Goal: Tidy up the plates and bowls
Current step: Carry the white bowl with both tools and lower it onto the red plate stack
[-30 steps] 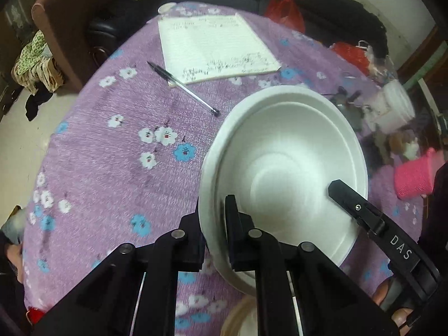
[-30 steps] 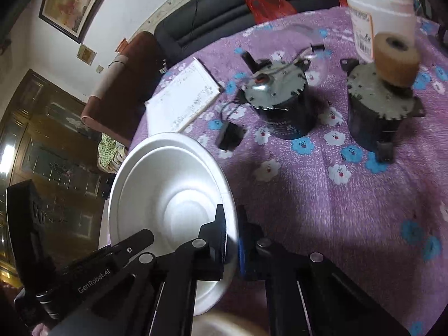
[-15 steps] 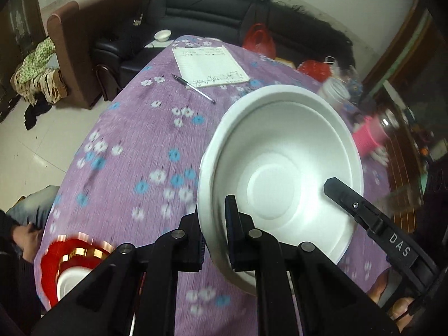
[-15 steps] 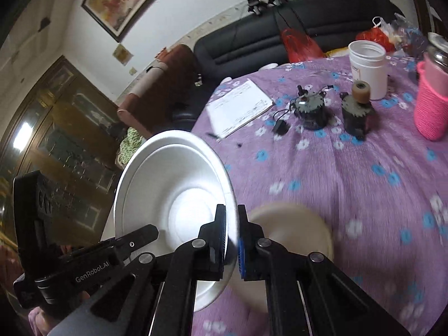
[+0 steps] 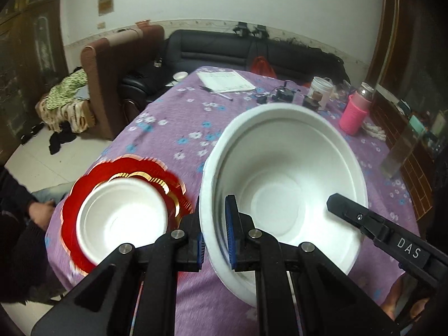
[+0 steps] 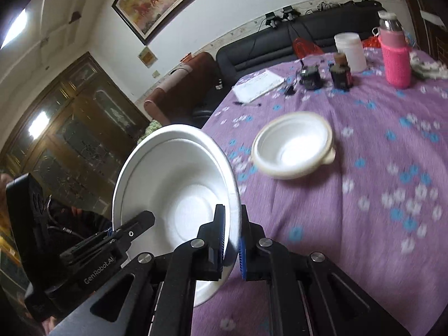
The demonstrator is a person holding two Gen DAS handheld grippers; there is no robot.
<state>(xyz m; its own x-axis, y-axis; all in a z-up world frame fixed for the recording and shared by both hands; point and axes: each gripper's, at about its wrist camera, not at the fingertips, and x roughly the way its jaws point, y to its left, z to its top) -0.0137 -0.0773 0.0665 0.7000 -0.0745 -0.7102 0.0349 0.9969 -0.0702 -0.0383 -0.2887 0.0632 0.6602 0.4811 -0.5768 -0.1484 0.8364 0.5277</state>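
Note:
Both grippers hold one white foam bowl (image 5: 282,173) above the purple flowered table. My left gripper (image 5: 214,235) is shut on its left rim. My right gripper (image 6: 231,240) is shut on its right rim; the bowl (image 6: 173,187) also shows in the right wrist view. The right gripper's body shows at the bowl's right side in the left wrist view. A second white bowl (image 5: 120,218) sits on a red and gold plate (image 5: 84,190) at the table's near left edge. A cream bowl (image 6: 291,148) with a white bowl nested in it sits mid-table.
At the far end of the table (image 5: 173,123) lie a notepad (image 5: 224,81), a pen (image 5: 215,92), two small dark motors (image 6: 310,77), a white tub (image 6: 350,50) and a pink sleeved bottle (image 6: 396,53). A person's hand (image 5: 39,210) is at the left edge. Sofas stand behind.
Both grippers have lifted and drawn back with the white bowl. The red plate with its bowl and the cream bowl have come fully into view below.

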